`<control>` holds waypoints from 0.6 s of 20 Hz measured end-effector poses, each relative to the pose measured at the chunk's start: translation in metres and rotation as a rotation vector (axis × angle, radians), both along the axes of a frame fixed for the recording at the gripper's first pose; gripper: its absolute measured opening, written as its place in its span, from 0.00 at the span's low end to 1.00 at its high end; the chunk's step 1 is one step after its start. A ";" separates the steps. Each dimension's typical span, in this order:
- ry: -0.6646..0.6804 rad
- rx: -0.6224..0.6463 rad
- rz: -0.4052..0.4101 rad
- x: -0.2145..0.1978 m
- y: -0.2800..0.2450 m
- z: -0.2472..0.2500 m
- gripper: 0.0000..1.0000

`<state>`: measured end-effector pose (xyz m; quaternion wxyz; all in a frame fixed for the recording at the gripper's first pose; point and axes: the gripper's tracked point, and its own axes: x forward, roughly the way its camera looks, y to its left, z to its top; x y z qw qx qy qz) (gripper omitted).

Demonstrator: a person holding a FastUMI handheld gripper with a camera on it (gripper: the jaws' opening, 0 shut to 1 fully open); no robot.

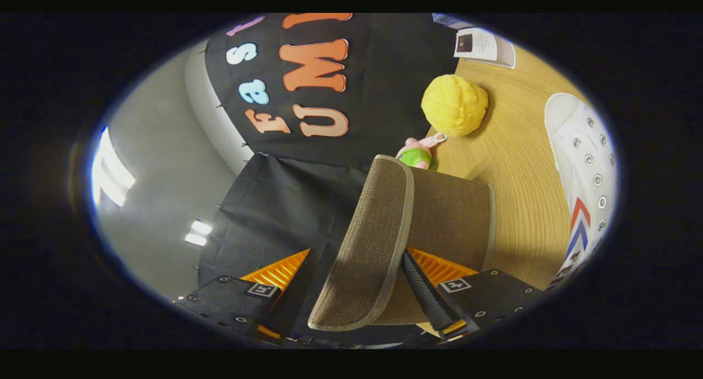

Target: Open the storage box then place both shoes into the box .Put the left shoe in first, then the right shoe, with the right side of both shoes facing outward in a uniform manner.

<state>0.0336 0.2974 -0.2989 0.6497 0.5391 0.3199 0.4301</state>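
Gripper view: the camera is rolled well onto its side, so the wooden counter (pixel 516 203) stands on the right and the booth wall on the left. The tongs (pixel 357 288) are spread wide, and the brown fabric lid (pixel 373 241) of the storage box (pixel 450 214) stands between the two fingers. One finger lies against the lid's inner face near the hinge line; the other is well apart from the lid's outer face, so nothing is pinched. The lid reads as lifted and swung away from the box body, which sits just ahead of the fingers at about 1 o'clock.

Beyond the box, toward 12 to 1 o'clock, a yellow fluffy ball (pixel 455 105) rests on the counter with a small pink and green toy (pixel 417 152) touching it. A white canvas shoe (pixel 585 165) with metal eyelets and red and blue stripes lies at 3 o'clock, well apart from the box. I cannot tell whether it is the left or the right shoe. A sheet of paper (pixel 483 46) lies at the far end of the counter.

Progress, as I judge it: the opening step is under way or nearly done. No shoe is seen inside the box, though its interior is hidden, so both placements probably remain, left shoe first.
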 end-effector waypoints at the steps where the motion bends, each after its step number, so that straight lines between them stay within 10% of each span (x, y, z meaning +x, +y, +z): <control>1: 0.002 0.014 -0.005 0.001 -0.002 0.003 0.87; 7: -0.029 0.053 -0.039 0.002 -0.012 0.025 0.63; 12: -0.029 -0.031 -0.164 0.016 -0.025 0.031 0.15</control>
